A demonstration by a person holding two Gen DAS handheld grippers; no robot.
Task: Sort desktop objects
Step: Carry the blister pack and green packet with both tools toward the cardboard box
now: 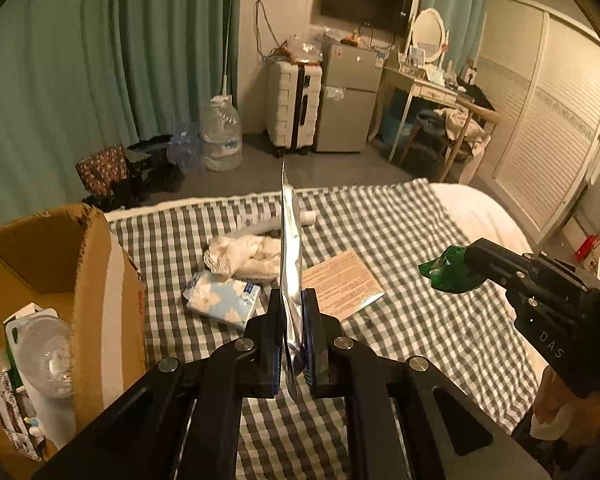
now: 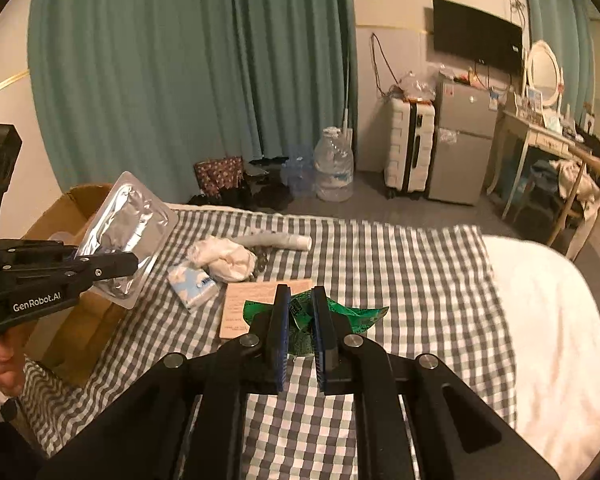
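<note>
Left wrist view: one silver foil packet is pinched edge-on in the left gripper, held above the checked cloth, with one cardboard box at the near left. One green wrapper is clamped in the right gripper. On the cloth are counted one tissue pack, one white cloth bundle, one white tube and one paper card.
</note>
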